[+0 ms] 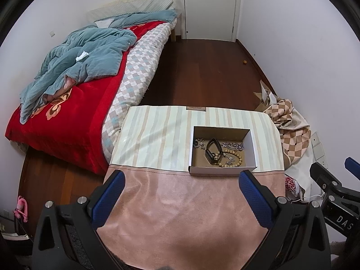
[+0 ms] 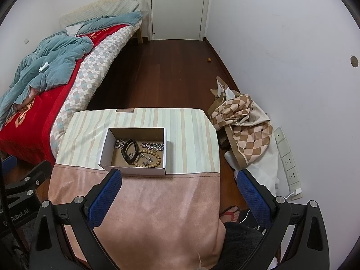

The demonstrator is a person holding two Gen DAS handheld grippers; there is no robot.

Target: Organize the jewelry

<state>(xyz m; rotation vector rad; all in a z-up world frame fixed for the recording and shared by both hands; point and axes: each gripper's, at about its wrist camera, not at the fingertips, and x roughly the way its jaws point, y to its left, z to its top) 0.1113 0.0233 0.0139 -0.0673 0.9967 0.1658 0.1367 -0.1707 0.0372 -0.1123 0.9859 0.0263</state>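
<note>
Both tools (image 1: 181, 177) (image 2: 178, 176) spread (empty)

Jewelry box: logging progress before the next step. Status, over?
Left gripper open, empty. Right gripper open, empty. Jewelry box on table, holding bead bracelet, black band, chain. Nothing in the way.

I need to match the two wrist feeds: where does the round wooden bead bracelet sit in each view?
Left wrist: wooden bead bracelet lies right of centre, in the open white cardboard box's near right corner.
Right wrist: bracelet lies left of centre, in the same corner of the box.
Shared landmark: black watch band just left of the bracelet.
</note>
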